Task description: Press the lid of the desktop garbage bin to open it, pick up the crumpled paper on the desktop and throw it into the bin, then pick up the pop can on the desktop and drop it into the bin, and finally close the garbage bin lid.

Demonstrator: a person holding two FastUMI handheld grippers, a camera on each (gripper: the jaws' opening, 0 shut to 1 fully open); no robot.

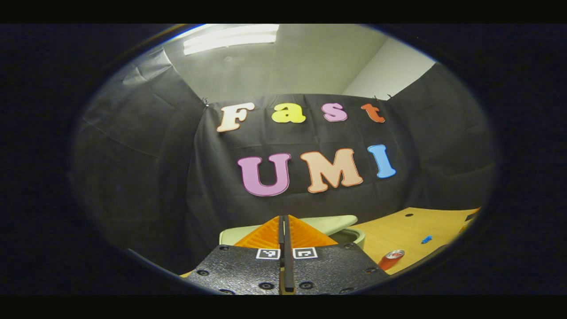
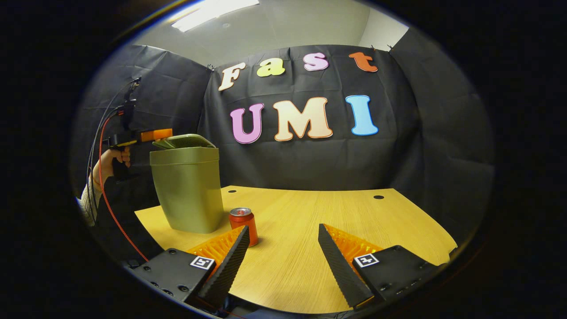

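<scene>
The pop can [image 2: 243,225] stands upright on the bench [image 2: 301,230], just beside the garbage bin [image 2: 188,190] and near the right tool [image 2: 279,261], whose fingers are spread apart. The left tool [image 1: 283,235], fingers pressed together, sits at the bin's lid [image 2: 184,141].

Upright red can [image 2: 243,225] beside green bin [image 2: 188,190]

Each tool [image 2: 281,259] wears square tags on screwed black plates.

Left gripper [image 1: 285,248], fingers together, over bin lid [image 1: 336,223]; can [image 1: 392,258] nearby.
</scene>
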